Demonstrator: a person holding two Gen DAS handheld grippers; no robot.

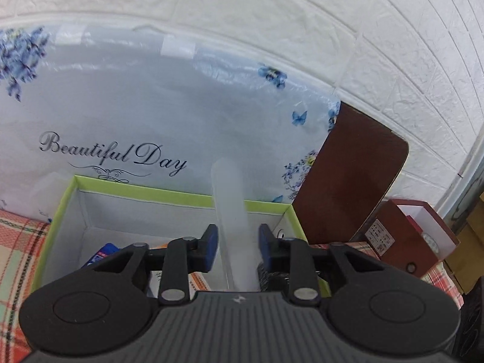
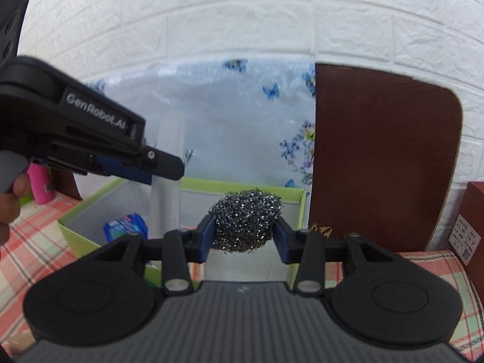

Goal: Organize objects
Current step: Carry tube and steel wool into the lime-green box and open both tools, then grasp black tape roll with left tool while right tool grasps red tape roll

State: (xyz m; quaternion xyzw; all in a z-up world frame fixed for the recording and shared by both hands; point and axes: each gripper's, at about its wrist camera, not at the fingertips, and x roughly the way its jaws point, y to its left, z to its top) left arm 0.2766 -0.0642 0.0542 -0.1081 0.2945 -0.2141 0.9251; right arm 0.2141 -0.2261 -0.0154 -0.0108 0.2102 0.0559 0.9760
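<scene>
A frosted translucent plastic tube stands between the blue pads of the left gripper, whose jaws are apart with gaps either side, over the white-lined, green-rimmed cardboard box. The right gripper holds a wiry, glittering steel-wool scourer ball, pads against both sides, above the box's right end on the plaid cloth

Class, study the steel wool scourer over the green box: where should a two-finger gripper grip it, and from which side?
Grip the steel wool scourer across its widest middle, coming level from the near side, as the right gripper does. It is a springy, rounded ball, so pads on opposite flanks hold best.
</scene>
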